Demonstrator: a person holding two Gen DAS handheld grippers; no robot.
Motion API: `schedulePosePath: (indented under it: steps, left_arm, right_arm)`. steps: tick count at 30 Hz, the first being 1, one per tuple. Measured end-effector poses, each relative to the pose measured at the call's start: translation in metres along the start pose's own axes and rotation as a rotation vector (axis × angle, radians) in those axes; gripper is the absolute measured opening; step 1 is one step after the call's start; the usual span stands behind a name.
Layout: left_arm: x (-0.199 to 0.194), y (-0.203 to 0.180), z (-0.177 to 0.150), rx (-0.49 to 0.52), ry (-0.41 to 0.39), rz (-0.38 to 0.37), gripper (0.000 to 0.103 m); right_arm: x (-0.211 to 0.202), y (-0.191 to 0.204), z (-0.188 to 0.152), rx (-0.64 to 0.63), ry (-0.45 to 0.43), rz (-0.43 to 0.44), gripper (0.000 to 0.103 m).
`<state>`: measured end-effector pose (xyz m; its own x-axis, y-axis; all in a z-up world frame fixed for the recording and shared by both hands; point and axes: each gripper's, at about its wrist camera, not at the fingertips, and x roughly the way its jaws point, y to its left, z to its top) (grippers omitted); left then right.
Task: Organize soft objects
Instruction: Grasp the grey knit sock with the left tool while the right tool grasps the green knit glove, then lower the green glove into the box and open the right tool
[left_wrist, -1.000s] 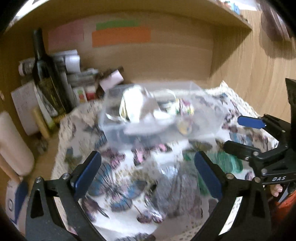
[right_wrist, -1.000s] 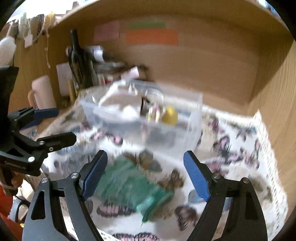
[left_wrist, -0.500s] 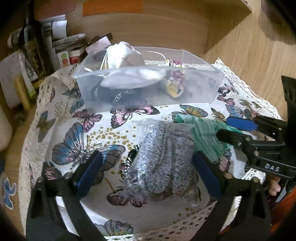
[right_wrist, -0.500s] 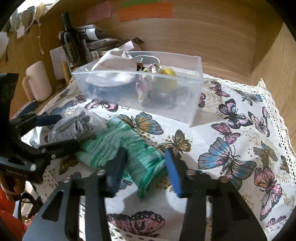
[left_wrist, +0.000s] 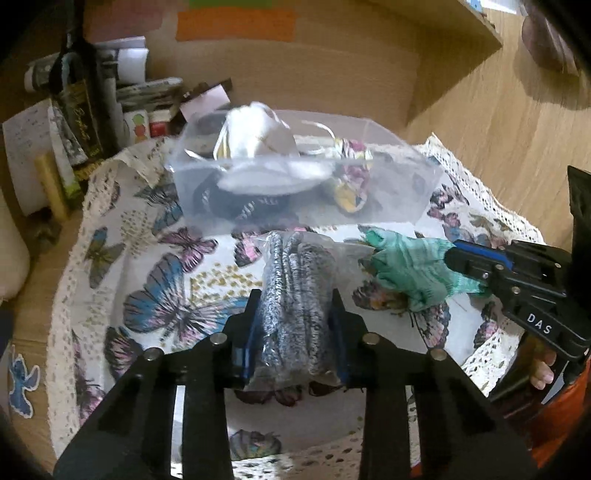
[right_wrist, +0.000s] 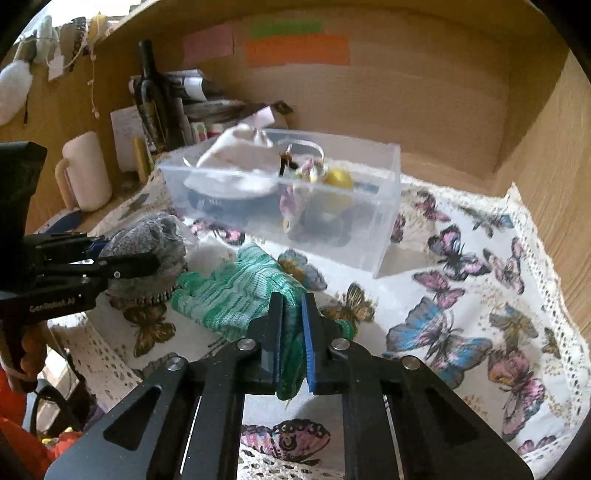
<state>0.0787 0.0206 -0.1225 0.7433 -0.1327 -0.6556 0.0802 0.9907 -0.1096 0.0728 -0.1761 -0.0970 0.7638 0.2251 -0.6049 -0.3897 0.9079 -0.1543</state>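
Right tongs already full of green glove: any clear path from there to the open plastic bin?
Probably yes. The right tongs are shut on the green glove, and the clear bin sits straight ahead with its top open. Only bare butterfly cloth lies between; the left tongs stay off to the side.

The clear bin's (left_wrist: 399, 177) contents blur together, and the dark bottle's (left_wrist: 79, 110) label is unreadable.

Gloves (right_wrist: 236, 291) before bin (right_wrist: 384, 206)

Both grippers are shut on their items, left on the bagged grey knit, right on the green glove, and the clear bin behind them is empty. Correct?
Not quite: the clear bin is not empty. The right wrist view shows a white pouch and other items inside. Both grips stand.
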Motion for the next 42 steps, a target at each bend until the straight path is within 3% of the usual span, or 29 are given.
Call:
schedulePosePath:
  steps: [14,24,29,37,39,42]
  left_arm:
    - [-0.027,0.007,0.024,0.012,-0.147,-0.008,0.031]
    - [-0.034,0.015,0.055,0.008,-0.228,0.002,0.031]
    - [-0.026,0.024,0.062,-0.014,-0.206,0.026,0.031]
    - [0.0,0.017,0.039,-0.02,-0.064,0.001,0.034]
    - [0.006,0.012,0.032,-0.011,-0.033,-0.014,0.038]
    - [0.011,0.005,0.023,0.008,-0.008,-0.022,0.055]
  right_arm:
    - [-0.03,-0.005,0.039,0.01,-0.163,-0.027,0.008]
    - [-0.026,-0.016,0.08,0.007,-0.241,-0.076,0.008]
    - [-0.004,-0.022,0.098,-0.011,-0.209,-0.129,0.008]
    - [0.048,-0.028,0.107,-0.029,-0.085,-0.161,0.008]
    - [0.059,-0.029,0.106,-0.031,-0.055,-0.16,0.008]
    - [0.071,-0.03,0.104,-0.032,-0.021,-0.158,0.008]
